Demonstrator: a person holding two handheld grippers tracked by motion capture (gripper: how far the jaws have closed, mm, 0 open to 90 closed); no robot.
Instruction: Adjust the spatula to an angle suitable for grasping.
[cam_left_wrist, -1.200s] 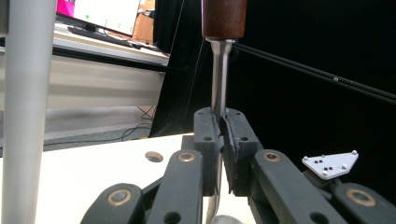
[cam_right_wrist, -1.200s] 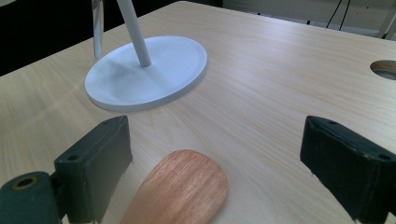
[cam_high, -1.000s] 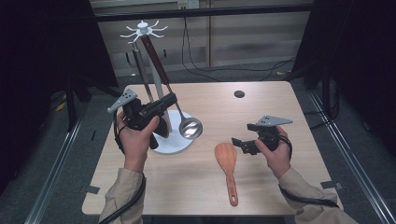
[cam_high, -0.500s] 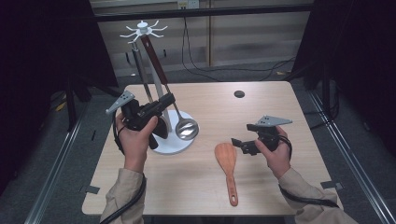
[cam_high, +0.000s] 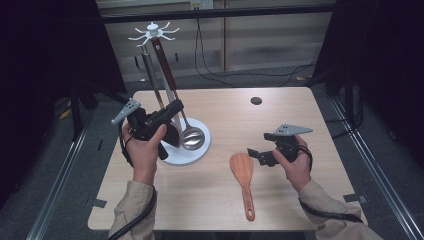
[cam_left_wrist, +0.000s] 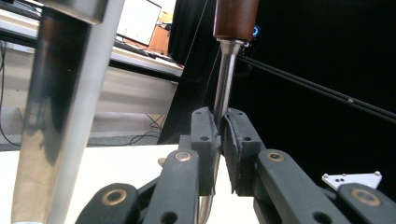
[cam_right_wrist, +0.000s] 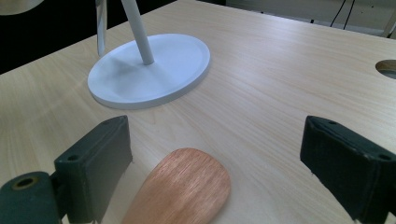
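We see no readable writing or brand on anything. Our left gripper (cam_left_wrist: 221, 140) has just been easing its jaws around the hanging ladle (cam_high: 176, 107) shank by the rack (cam_high: 150, 65), while our right gripper (cam_right_wrist: 215, 163) stands released over the wooden spatula (cam_high: 243, 172) on the table (cam_high: 280, 120).

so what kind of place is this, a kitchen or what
More likely a recording setup or lab than a kitchen: a bare wooden table ringed by black curtains, loose cables on the floor behind, and a monitor off to the side.

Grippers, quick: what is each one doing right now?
Left gripper: closed on steel ladle with brown handle.
Right gripper: open, over wooden spatula.
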